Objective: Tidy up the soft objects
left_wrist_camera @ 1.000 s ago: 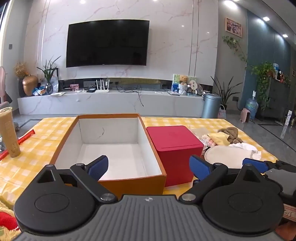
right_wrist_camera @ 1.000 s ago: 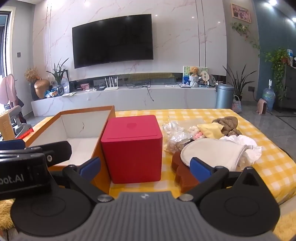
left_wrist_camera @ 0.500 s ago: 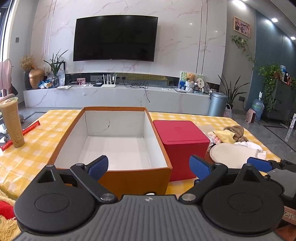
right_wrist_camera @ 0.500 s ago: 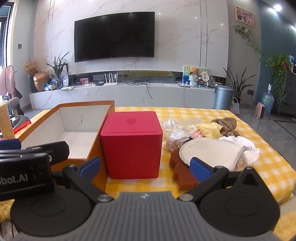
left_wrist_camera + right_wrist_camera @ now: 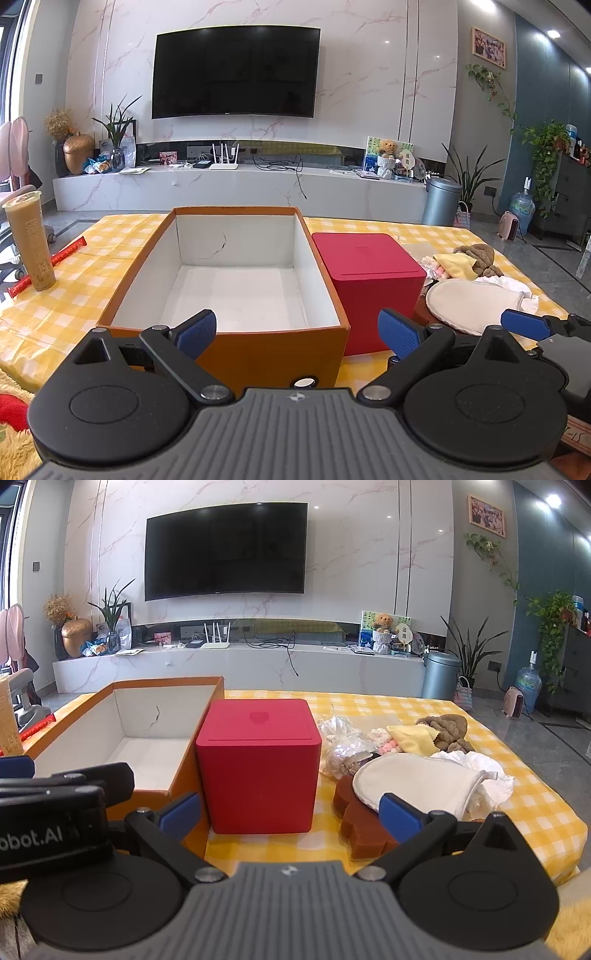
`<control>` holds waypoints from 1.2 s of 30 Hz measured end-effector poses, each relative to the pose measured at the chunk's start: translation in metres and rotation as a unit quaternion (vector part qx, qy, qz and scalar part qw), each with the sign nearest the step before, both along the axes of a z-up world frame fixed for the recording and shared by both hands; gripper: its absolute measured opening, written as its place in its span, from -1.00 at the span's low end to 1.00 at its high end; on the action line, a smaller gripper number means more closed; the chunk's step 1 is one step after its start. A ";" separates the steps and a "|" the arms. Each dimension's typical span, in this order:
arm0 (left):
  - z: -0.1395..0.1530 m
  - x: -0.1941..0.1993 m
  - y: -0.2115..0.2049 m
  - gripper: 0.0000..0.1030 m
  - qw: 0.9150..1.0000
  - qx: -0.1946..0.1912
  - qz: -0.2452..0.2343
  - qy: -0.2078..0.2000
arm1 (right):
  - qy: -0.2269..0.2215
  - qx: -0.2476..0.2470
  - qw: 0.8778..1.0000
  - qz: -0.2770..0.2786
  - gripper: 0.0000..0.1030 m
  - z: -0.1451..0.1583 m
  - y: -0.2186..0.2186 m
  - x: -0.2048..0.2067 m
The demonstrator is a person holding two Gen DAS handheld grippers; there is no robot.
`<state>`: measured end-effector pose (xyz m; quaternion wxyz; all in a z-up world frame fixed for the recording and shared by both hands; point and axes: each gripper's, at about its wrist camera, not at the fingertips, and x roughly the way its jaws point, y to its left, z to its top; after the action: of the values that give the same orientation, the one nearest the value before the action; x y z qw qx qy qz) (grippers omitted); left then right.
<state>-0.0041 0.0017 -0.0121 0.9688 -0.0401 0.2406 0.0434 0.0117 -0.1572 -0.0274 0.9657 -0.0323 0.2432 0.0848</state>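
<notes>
Where the room opens behind the desk (image 5: 74, 295), a marble wall is seen carrying a large dark television (image 5: 236, 72), with a long low shelf beneath it crowded with small items too small to make out. Potted plants and a grey bin (image 5: 441, 201) are noted at the right.

The desk is covered by a yellow checked cloth. An open orange box (image 5: 229, 347) with a white, bare interior is set on it, directly ahead of the left gripper (image 5: 297, 330). A red cube box (image 5: 258, 768) is placed just beside the orange box's right wall.

The soft objects are piled to the right of the red box: a cream round pad (image 5: 410, 779) is laid over a brown sponge (image 5: 364, 830), so most of the sponge is hidden. Behind these, a yellow cloth (image 5: 413, 738), a brown knitted bundle (image 5: 447, 731), crumpled white paper (image 5: 487, 771) and a clear plastic bag (image 5: 341, 746) are seen; the bag's contents are hard to make out.

A tall drink cup (image 5: 31, 240) is stood at the desk's left edge, a red stick (image 5: 48, 266) beside it.

Both grippers are held spread wide with nothing between the fingers. The right gripper (image 5: 291, 812) is pointed at the red box and sponge; its right finger partly blocks the pad.
</notes>
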 end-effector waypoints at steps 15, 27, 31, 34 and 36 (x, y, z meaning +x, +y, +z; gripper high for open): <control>0.001 -0.001 0.001 1.00 1.000 0.001 -0.002 0.001 | 0.000 0.001 1.000 0.001 0.94 -0.001 0.000 0.001; 0.001 -0.002 -0.002 1.00 1.000 0.003 0.000 0.006 | 0.002 0.001 1.000 0.000 0.94 -0.002 0.001 0.001; 0.001 -0.002 -0.002 1.00 1.000 0.002 0.000 0.006 | 0.002 0.001 1.000 0.000 0.94 -0.002 0.001 0.000; 0.001 -0.001 -0.002 1.00 1.000 0.002 0.000 0.007 | 0.001 0.001 1.000 0.000 0.94 -0.002 0.001 0.000; 0.001 -0.001 -0.002 1.00 1.000 0.003 0.001 0.007 | 0.001 0.002 1.000 0.000 0.94 -0.002 0.000 0.001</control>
<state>-0.0055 -0.0006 -0.0116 0.9672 -0.0373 0.2471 0.0450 0.0124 -0.1568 -0.0295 0.9655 -0.0307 0.2444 0.0849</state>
